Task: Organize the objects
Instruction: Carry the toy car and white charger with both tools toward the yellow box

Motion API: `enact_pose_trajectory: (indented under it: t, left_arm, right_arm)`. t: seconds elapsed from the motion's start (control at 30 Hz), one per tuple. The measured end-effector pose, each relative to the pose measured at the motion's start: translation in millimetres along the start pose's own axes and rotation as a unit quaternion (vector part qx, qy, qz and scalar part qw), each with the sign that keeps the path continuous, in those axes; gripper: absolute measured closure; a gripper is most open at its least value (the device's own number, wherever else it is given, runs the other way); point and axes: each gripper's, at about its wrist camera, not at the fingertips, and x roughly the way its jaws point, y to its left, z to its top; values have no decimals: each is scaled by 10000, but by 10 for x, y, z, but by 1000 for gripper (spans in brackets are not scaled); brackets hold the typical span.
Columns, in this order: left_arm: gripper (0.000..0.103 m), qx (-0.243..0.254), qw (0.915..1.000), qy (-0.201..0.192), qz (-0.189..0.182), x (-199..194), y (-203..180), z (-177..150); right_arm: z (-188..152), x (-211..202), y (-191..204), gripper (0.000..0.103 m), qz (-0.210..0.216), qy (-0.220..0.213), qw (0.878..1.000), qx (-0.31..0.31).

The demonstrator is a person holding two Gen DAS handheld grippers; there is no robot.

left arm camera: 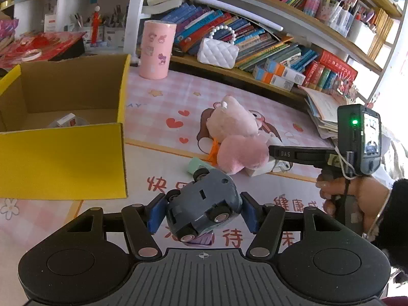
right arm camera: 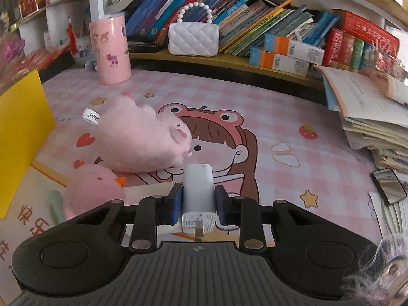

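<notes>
My left gripper (left arm camera: 202,210) is shut on a grey-blue toy car (left arm camera: 204,204), held upside down above the pink mat, right of the yellow cardboard box (left arm camera: 61,158). My right gripper (right arm camera: 199,204) is shut on a white charger plug (right arm camera: 198,196), prongs toward the camera, low over the mat. A pale pink plush (right arm camera: 142,140) and a round pink chick plush (right arm camera: 94,191) lie just left of it; both also show in the left wrist view (left arm camera: 232,119) (left arm camera: 242,153). The right gripper's body (left arm camera: 357,142) shows at the right of the left wrist view.
The open box holds a small white item (left arm camera: 67,119). A mint green object (right arm camera: 57,206) lies by the chick. A pink cylinder (right arm camera: 111,51) stands at the back. A bookshelf with a white purse (right arm camera: 193,38) runs behind. Stacked papers (right arm camera: 369,117) and a phone (right arm camera: 389,186) lie right.
</notes>
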Motion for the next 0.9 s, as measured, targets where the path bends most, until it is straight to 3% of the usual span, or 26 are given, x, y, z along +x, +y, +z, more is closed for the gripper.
enact_pose_trajectory:
  t: [0.33,0.47,0.6,0.73,0.9]
  left_arm:
    - [43,-50,9999,-23,-132,-16,-4,-30]
    - [43,-79,9997,-48,-241,-22,11,-56]
    - [43,-164,9993,-136,-298,-50,56,-58]
    - [43,-217,9991,-214,-309,-87,136,-46]
    - [43,-310,9989,-247,-254,-174,311,-64]
  right_arm:
    - [55,89,-53,79,88,192,9998,51]
    - [24,-221,-33,79,-143,-86,9997,181]
    - [-51,-529,1,79,-292,-92,9983,497]
    - [-151,-798,63,78,106,185,9915,1281]
    - [-291,-1175,508,78,339,81,9916,1243]
